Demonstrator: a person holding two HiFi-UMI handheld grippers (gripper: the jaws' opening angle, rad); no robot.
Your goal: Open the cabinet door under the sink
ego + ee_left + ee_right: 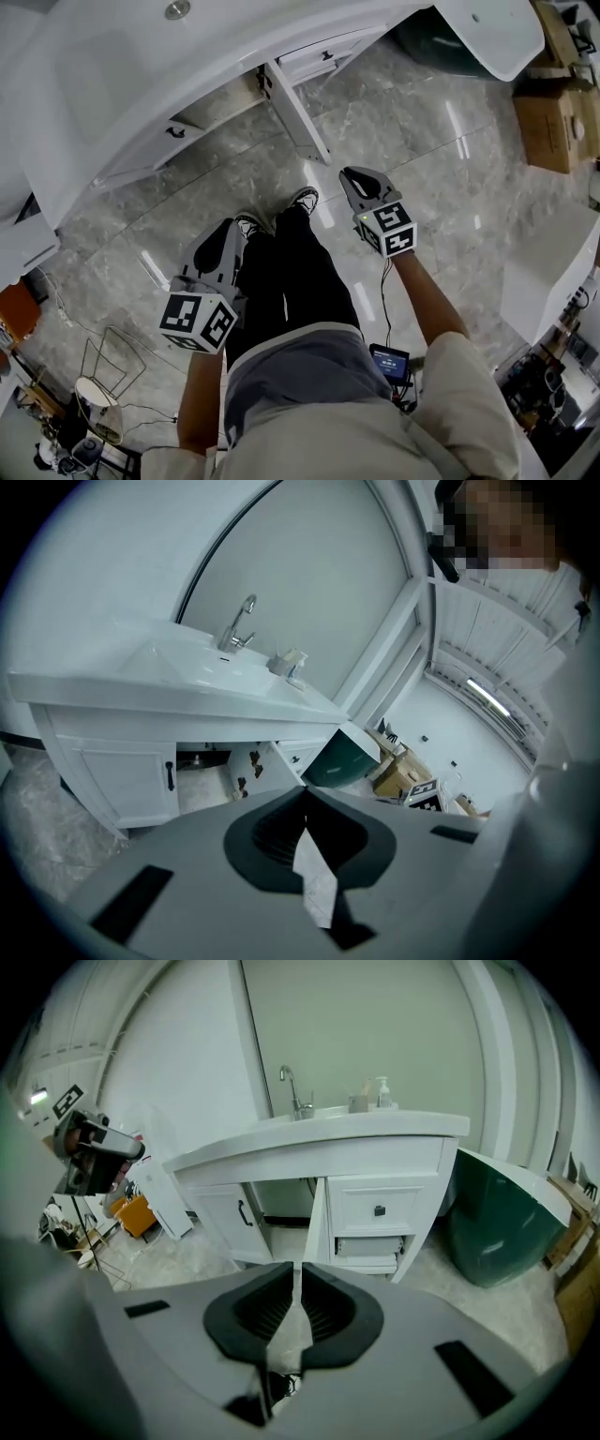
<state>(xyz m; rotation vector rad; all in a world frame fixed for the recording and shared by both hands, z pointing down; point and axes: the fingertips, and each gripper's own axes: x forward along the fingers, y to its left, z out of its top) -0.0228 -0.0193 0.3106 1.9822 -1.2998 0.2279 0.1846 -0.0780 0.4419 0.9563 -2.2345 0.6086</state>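
Two doors fronted the white vanity [141, 75], which stood ahead of my fingers and well apart from them. Its open door [317, 1218] was swung out edge-on, straight beyond the right gripper [298, 1271]. The closed door [223, 1221] lay up and left of those tips. That gripper and the left gripper [302, 794] both had jaws pressed together on nothing. If the closed door came next, I judged I should spread the jaws, pinch its black handle [243, 1213] squarely, and pull along the hinge's arc.

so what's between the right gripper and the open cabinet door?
Just bare marble floor from right gripper to open cabinet door, per right gripper view.
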